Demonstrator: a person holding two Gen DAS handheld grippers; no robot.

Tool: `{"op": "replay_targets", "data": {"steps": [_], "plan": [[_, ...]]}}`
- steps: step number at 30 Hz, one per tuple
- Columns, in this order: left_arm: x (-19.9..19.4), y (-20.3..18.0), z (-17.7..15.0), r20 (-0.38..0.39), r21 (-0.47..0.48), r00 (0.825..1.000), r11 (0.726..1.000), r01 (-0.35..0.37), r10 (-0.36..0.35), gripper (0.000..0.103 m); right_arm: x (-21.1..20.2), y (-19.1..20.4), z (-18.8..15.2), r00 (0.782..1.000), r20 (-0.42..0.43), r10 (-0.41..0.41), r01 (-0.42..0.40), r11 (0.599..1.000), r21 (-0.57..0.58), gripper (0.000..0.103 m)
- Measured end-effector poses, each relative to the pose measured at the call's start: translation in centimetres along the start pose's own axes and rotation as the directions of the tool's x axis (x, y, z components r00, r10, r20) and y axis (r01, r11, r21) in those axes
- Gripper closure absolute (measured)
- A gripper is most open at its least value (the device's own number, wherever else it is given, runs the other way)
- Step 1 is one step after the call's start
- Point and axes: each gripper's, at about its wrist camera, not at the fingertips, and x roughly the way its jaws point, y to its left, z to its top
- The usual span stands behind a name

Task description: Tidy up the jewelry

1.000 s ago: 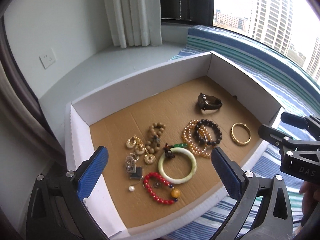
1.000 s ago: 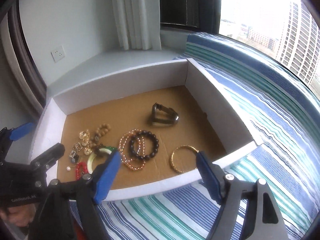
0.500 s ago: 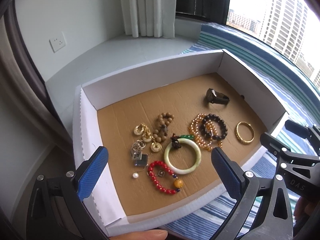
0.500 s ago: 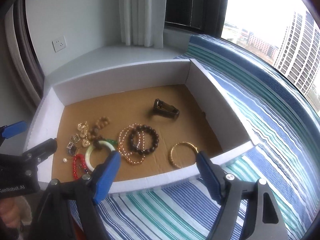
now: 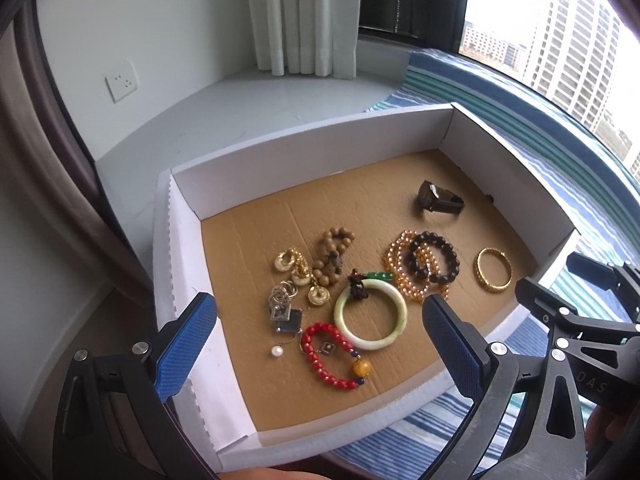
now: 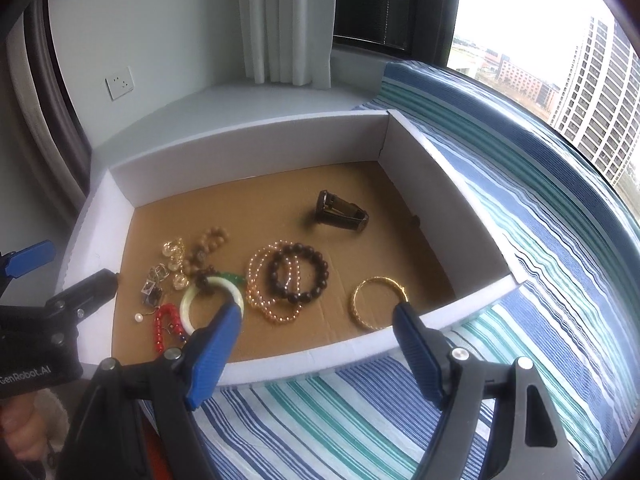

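Lying loose in white tray (image 5: pixel 304 160), pale jade bangle (image 5: pixel 371 316) (glossy), both claws (image 5: pixel 320 344) (image 6: pixel 316 344) released, empty

White curtain (image 5: pixel 304 16) at corner, wall socket (image 5: pixel 121 81) left, daylight window (image 6: pixel 532 40) showing towers, striped cushion (image 6: pixel 560 216).
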Motion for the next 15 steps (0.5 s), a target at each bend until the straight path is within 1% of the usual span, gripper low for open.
{"op": "replay_targets", "data": {"steps": [8, 11, 15], "plan": [[0.45, -0.25, -0.26, -0.009, 0.015, 1.000, 1.000, -0.011, 0.011, 0.001, 0.32, -0.15, -0.39, 1.000, -0.003, -0.009, 0.009, 1.000, 0.012, 0.024], [0.64, -0.29, -0.44, -0.018, 0.014, 1.000, 1.000, -0.002, 0.002, 0.001, 0.46, -0.13, -0.55, 1.000, -0.006, -0.011, 0.011, 1.000, 0.010, 0.023], [0.30, -0.65, -0.64, 0.002, 0.030, 1.000, 0.999, -0.015, 0.015, 0.001, 0.55, -0.31, -0.58, 1.000, -0.006, -0.010, 0.010, 1.000, 0.016, 0.023]]}}
